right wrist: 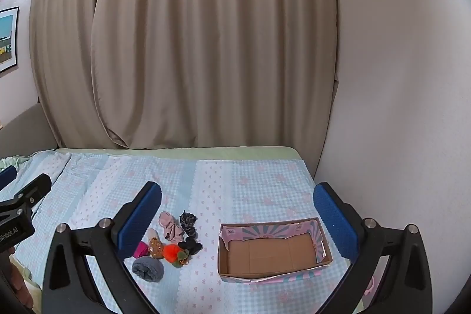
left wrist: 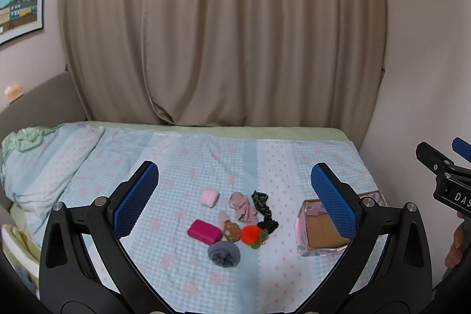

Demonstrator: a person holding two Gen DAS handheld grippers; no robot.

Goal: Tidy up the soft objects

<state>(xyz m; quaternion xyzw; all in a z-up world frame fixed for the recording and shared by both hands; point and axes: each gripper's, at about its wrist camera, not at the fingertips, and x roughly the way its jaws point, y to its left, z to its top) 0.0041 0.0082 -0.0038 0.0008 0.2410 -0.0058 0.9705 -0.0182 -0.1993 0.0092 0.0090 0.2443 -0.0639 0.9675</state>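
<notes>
Hovering over the bed (left wrist: 88, 172) with left gripper (left wrist: 235, 196) wide open, holding nothing. Lying in a little pile (left wrist: 235, 225) in the middle: soft toys and socks. Sitting just right, the empty box (right wrist: 273, 272). Hanging above it, right gripper (right wrist: 237, 221), wide open too.

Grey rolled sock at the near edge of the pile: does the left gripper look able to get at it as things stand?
Probably yes. The left gripper is open and empty, and the grey rolled sock lies nearest it, uncovered.
</notes>
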